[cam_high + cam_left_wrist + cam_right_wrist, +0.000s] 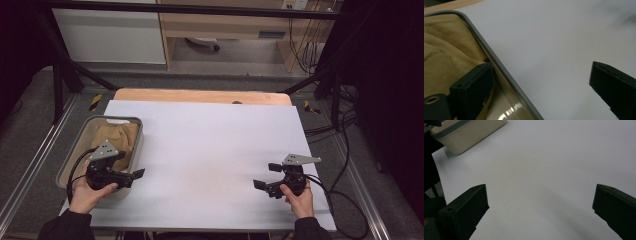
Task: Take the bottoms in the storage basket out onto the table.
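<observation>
My right gripper (267,176) waits at four o'clock, jaws spread wide over the bare white sheet (210,150). At eight o'clock my left gripper (131,167) gapes astride the bin (138,145) rim, likely to reach the tan cloth (117,137) inside.

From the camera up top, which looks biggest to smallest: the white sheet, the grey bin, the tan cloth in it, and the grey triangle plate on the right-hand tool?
In the high view:
1. White sheet, by far the largest.
2. Grey bin.
3. Tan cloth, lying inside the bin and partly hidden by the left gripper.
4. Triangle plate on the right gripper, smallest.
</observation>
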Available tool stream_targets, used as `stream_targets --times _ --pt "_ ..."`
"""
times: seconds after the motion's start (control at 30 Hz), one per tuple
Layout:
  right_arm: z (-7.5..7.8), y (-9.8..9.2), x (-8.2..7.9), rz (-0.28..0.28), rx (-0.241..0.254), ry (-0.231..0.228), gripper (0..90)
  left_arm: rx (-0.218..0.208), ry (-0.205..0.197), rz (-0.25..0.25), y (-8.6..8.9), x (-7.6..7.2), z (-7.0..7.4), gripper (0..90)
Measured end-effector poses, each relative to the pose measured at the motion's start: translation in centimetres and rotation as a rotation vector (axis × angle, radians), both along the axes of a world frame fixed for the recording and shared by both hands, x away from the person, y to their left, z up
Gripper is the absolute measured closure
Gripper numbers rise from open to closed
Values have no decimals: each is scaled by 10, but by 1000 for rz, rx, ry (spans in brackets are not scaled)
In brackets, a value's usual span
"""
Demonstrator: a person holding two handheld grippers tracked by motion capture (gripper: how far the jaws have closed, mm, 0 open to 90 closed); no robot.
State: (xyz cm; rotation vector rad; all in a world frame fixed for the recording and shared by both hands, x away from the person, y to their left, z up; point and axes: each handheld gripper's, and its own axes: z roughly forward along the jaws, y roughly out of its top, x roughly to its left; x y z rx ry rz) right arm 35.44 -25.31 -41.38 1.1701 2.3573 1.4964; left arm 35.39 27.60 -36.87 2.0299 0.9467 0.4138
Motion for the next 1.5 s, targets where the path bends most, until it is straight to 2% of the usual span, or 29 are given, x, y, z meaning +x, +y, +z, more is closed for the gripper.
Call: stream_targets --times 1.5 --pt "0 1 -1 -5 -8 -2 7 28 6 94 24 8 7 49"
